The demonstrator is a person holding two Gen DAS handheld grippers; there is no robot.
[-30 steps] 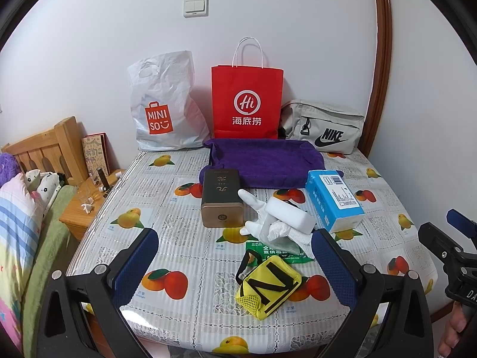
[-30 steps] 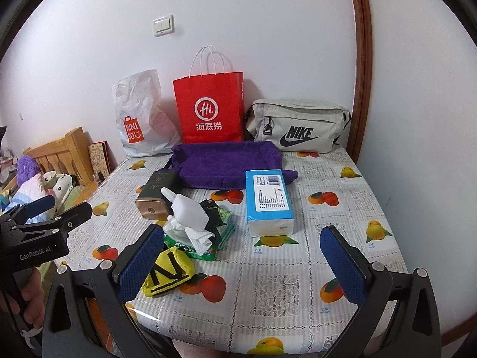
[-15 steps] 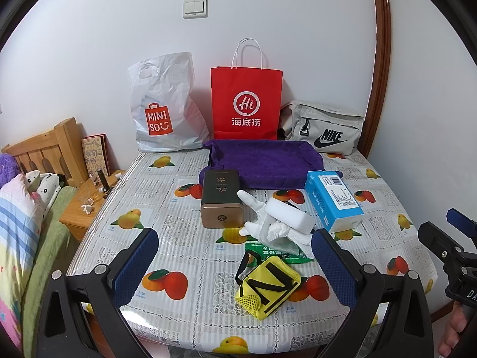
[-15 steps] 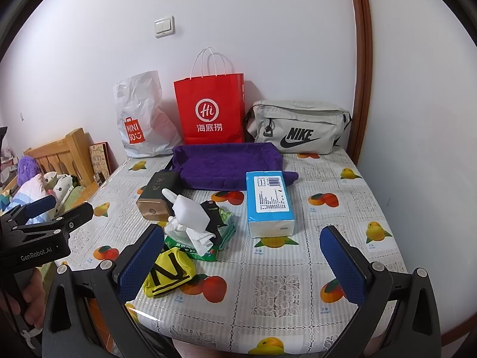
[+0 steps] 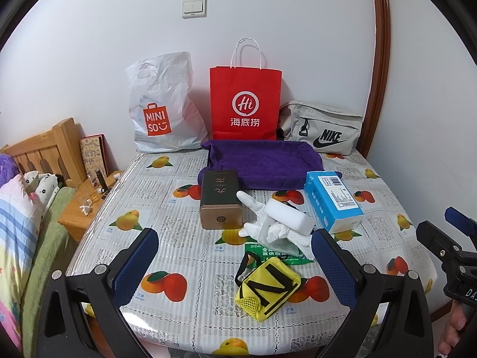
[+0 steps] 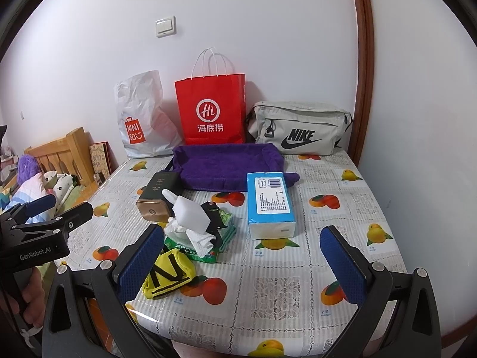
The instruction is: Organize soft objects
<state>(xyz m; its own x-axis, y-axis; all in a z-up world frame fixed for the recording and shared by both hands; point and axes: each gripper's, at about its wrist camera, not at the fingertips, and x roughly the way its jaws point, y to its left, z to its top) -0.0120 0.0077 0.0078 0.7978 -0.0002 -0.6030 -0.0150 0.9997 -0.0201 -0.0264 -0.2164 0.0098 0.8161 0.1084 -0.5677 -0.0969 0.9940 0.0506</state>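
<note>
- Left gripper [image 5: 235,265] hovering over the near edge of the bench [image 5: 179,232], fingers [image 5: 135,264] spread wide, nothing between them.
- Right gripper [image 6: 242,264] doing the same further right, fingers [image 6: 342,265] spread, empty.
- Yellow mesh pouch [image 5: 266,289] lying flat near the front edge, between the left fingers, black "N" strap facing up, long axis running diagonally toward the far right.
- Just behind it: crumpled white tissue [image 5: 283,232] and white block [image 5: 287,216] sitting on a green packet [image 5: 268,253].
- Blue tissue pack [image 6: 270,205] lying lengthwise front to back, barcode end far.
- Purple towel [image 6: 226,164] spreading flat at the back, in front of the bags.
</note>
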